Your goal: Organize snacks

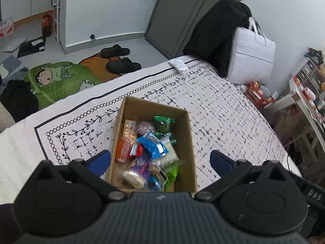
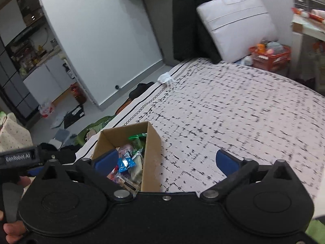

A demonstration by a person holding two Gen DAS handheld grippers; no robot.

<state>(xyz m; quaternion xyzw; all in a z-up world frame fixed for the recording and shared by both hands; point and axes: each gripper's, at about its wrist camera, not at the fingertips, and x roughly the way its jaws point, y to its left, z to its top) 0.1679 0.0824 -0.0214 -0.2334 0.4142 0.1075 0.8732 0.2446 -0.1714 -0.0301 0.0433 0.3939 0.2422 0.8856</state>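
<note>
A brown cardboard box (image 1: pixel 183 140) stands on the patterned bedspread (image 1: pixel 223 111), filled with several snack packets: a blue packet (image 1: pixel 153 146), green packets (image 1: pixel 163 121), an orange packet (image 1: pixel 122 150) and a round white pack (image 1: pixel 133 177). My left gripper (image 1: pixel 160 160) is open and empty, held above the near end of the box. In the right wrist view the box (image 2: pixel 151 154) sits at lower left with the blue packet (image 2: pixel 126 163) showing. My right gripper (image 2: pixel 166 159) is open and empty, held over the box's right wall and the bedspread (image 2: pixel 233 111).
A white bag (image 1: pixel 251 52) and black clothing (image 1: pixel 215 34) stand at the bed's far end. A white crumpled item (image 1: pixel 178 64) lies near the bed's edge. Black slippers (image 1: pixel 119 59) and a green cartoon mat (image 1: pixel 61 79) lie on the floor. A red basket (image 2: pixel 270 58) stands beyond the bed.
</note>
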